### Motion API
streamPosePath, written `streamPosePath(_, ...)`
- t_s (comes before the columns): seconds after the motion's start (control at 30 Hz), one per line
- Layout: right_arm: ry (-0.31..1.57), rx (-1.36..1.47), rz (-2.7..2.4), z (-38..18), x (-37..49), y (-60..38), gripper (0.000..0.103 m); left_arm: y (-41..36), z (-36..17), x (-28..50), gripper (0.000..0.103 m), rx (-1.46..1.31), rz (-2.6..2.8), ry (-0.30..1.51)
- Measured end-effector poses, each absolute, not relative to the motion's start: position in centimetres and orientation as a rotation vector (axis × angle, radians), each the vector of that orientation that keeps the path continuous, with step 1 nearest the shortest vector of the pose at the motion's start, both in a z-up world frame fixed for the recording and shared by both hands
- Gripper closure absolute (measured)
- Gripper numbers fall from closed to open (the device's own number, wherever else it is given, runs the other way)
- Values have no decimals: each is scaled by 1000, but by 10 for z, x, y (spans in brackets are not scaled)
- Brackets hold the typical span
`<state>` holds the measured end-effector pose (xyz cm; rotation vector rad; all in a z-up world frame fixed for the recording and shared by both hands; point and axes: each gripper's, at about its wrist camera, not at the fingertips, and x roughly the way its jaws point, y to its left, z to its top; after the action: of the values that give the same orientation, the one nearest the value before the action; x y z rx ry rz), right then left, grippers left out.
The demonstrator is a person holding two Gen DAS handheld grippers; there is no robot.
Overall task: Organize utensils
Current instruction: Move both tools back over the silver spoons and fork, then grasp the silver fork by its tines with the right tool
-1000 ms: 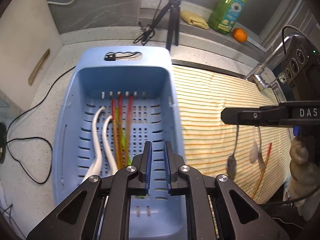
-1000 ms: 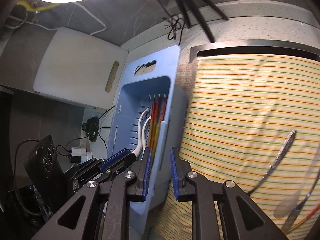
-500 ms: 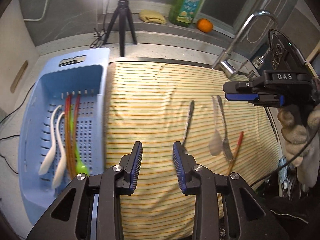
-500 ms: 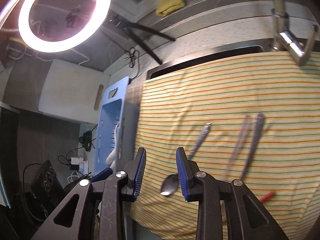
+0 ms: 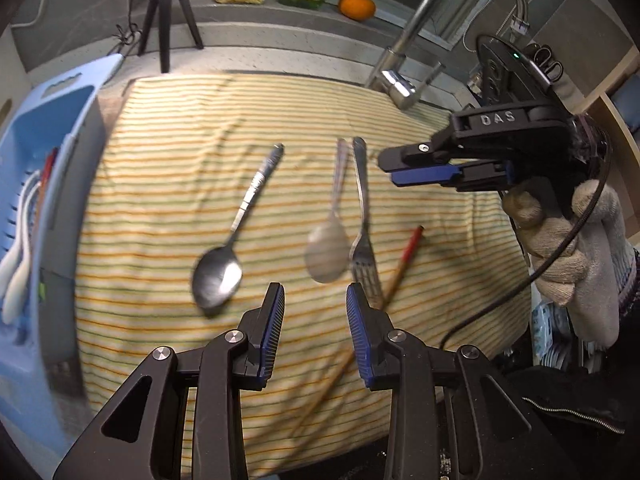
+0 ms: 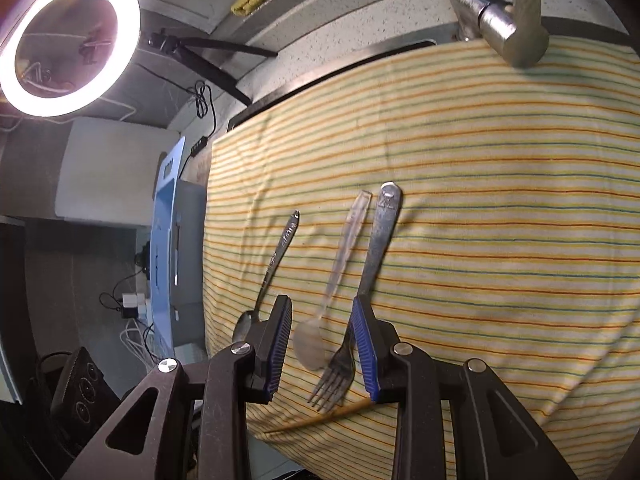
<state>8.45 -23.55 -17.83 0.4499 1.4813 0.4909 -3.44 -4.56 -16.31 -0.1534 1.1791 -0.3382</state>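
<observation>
Already sorted: a blue slotted basket (image 5: 44,128) at the left edge of the striped cloth (image 5: 168,128) holds two white spoons (image 5: 18,268) and some red and orange sticks (image 5: 46,176), probably chopsticks; blur hides their count
Left to sort: four loose pieces plus one stick lie on the cloth, well apart from the basket
Metal spoon: the steel spoon (image 5: 230,240) lies nearest the basket, bowl toward the camera, handle angled up and right
Clear spoon: a translucent plastic spoon (image 5: 330,236) lies just beside the fork, their handles almost touching at the far end
Fork: the metal fork (image 5: 362,216) lies with its tines toward the camera; in the right wrist view it (image 6: 370,276) runs close along the right finger's inner edge
Chopstick: a red-tipped chopstick (image 5: 400,268) lies slanted, just right of the fork tines
Left gripper (image 5: 315,300): spread wide, holding nothing, hovering over the near edge of the cloth between the two spoon bowls
Right gripper (image 6: 322,312): also spread and empty, straddling the clear spoon (image 6: 334,280) and the fork from above; whether it touches either cannot be told
Progress: judged somewhat past halfway, since the basket seems to hold about as many pieces as remain outside
Likely step in hand: lining up the next pick, seemingly the clear spoon or the fork
</observation>
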Motion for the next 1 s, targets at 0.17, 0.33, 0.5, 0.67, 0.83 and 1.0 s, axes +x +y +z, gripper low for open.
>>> streamPosePath(0.17,1530,437,547,-193,83,-228,74,-62,-175,-38,73,-189,-339,1207)
streamPosePath(0.33,1583,459,578,-208,78,-227,74,-69,-184,-35,73,-233,-362,1225)
streamPosePath(0.5,1619,495,585,-220,70,-231,74,-72,-196,-27,73,-281,-379,1257)
streamPosePath(0.67,1630,525,591,-224,63,-233,74,-77,-210,-16,76,-306,-409,1302)
streamPosePath(0.83,1633,557,590,-226,54,-236,74,-79,-217,-7,77,-324,-437,1321)
streamPosePath(1.0,1624,579,579,-226,51,-240,74,-87,-216,2,80,-291,-455,1328)
